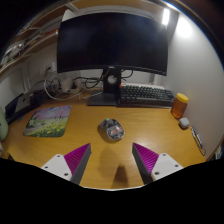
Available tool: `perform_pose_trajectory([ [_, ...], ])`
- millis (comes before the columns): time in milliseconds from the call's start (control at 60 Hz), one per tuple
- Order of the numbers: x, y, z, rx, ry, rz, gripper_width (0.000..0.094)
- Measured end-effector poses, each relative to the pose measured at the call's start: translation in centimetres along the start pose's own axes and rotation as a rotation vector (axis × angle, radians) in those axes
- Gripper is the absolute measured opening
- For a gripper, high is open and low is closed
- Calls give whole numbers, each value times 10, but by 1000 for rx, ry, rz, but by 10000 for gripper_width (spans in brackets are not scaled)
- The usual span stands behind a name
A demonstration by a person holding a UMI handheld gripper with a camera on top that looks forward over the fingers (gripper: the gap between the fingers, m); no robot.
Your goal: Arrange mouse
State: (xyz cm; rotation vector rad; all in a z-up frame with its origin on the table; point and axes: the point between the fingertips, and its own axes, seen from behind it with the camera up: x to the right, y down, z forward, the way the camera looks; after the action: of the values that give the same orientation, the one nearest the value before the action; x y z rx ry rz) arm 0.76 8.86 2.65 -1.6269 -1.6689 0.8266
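Observation:
A small grey mouse [111, 129] lies on the wooden desk [100, 155], just ahead of my fingers and about midway between them. A colourful mouse mat [48, 121] lies on the desk to the left of the mouse. My gripper [112, 158] is open and empty, its magenta pads [76, 157] wide apart above the bare desk surface, short of the mouse.
A large dark monitor [111, 43] on a stand [108, 95] is at the back of the desk, with a keyboard [147, 94] to its right. An orange bottle [179, 104] and a small white object [184, 123] stand at the right. Cables run at the back left.

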Motion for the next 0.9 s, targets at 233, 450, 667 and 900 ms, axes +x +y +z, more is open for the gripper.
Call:
perform_pose_trajectory([
  [233,7,-15,46,8,34,-12,862],
  [450,9,-27,88,-18,26,-17,860],
  [667,17,-37,118,-35,48,-22,864],
  [900,23,-45,131,-42,69,0,803],
])
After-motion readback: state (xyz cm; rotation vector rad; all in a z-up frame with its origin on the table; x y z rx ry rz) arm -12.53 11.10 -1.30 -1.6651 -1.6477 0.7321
